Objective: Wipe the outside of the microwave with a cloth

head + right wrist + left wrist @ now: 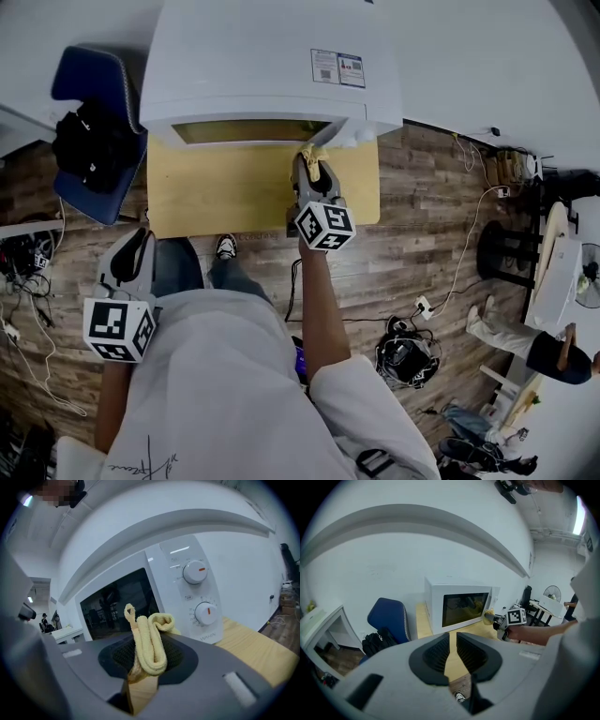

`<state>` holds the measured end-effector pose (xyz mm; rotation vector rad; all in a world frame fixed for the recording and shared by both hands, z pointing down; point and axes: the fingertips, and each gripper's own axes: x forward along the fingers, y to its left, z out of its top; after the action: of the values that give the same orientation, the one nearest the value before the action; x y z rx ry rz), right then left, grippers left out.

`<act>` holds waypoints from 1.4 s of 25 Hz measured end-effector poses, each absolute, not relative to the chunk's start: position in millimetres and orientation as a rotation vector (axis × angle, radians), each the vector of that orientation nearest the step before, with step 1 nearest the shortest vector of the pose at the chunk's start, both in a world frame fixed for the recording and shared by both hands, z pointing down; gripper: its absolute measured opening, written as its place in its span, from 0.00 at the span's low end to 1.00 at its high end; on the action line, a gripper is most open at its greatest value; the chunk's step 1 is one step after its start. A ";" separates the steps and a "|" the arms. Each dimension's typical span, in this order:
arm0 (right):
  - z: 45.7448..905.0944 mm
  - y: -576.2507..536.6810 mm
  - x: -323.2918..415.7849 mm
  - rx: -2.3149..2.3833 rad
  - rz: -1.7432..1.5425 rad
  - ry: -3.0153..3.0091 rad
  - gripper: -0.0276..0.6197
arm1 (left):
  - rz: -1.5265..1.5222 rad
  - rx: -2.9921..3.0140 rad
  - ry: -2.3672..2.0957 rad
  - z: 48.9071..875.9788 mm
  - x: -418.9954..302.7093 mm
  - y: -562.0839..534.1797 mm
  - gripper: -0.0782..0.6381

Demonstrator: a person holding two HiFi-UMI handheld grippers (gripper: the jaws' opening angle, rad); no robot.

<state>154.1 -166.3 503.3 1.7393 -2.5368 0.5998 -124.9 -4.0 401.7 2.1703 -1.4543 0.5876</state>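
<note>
A white microwave (272,66) stands at the back of a light wooden table (234,202), its dark door window (117,604) facing me and two dials (194,572) to the right of it. My right gripper (314,173) is shut on a folded yellow cloth (150,644). It holds the cloth (314,155) close to the microwave's front, near the right end of the door; I cannot tell if they touch. My left gripper (131,253) hangs low at my left side, off the table, jaws together on nothing. From the left gripper view the microwave (459,609) is far off.
A blue chair (94,122) with a black bag (89,141) on it stands left of the table. A white desk (318,625) is further left. Cables (464,253) and a power strip lie on the wooden floor at right, where another person (534,347) sits.
</note>
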 end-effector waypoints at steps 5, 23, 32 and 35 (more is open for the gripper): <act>504.2 -182.9 139.2 1.748 0.606 -2.542 0.22 | 0.588 2.150 -1.504 398.1 -134.1 -2.6 0.16; 507.8 -174.1 63.4 1.486 0.640 -2.661 0.22 | 0.571 2.128 -1.502 400.3 -139.8 -3.4 0.15; 507.0 -166.8 9.4 1.304 0.639 -2.724 0.22 | 0.537 2.088 -1.536 400.1 -154.4 -2.9 0.15; 506.2 -163.8 -13.4 1.231 0.631 -2.746 0.22 | 0.530 2.074 -1.552 399.6 -159.8 -1.2 0.15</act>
<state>-13.4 -163.8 506.2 1.2308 -2.7456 0.6307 -159.8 -1.2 399.6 2.0744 -1.5524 0.5296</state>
